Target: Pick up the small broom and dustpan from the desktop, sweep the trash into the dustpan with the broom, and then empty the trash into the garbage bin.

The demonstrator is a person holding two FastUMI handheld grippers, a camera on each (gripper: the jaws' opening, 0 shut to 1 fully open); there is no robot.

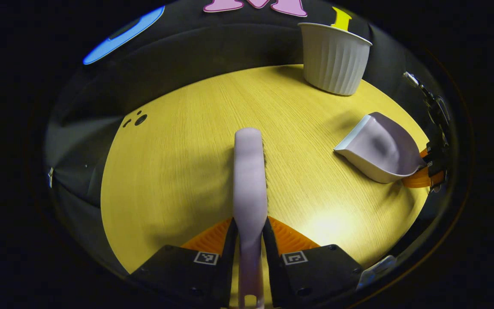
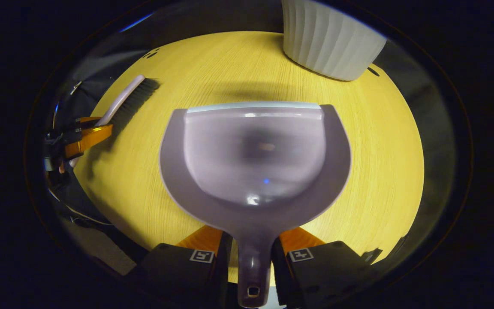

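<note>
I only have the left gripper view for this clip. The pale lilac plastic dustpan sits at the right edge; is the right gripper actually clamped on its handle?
Observer: Yes. In the right gripper view, the right gripper has both jaws pressing the pale lilac plastic dustpan's handle.
Operator: Anything in the pan?
Observer: A faint blurred speck mid-pan; I cannot tell what it is.
Operator: Broom bristles?
Observer: The small lilac-handled broom has dark bristles along one side, in the left gripper.

Recording booth: black cloth wall (image 1: 212, 51) behind round yellow wood-grain desktop (image 1: 178, 171).
</note>
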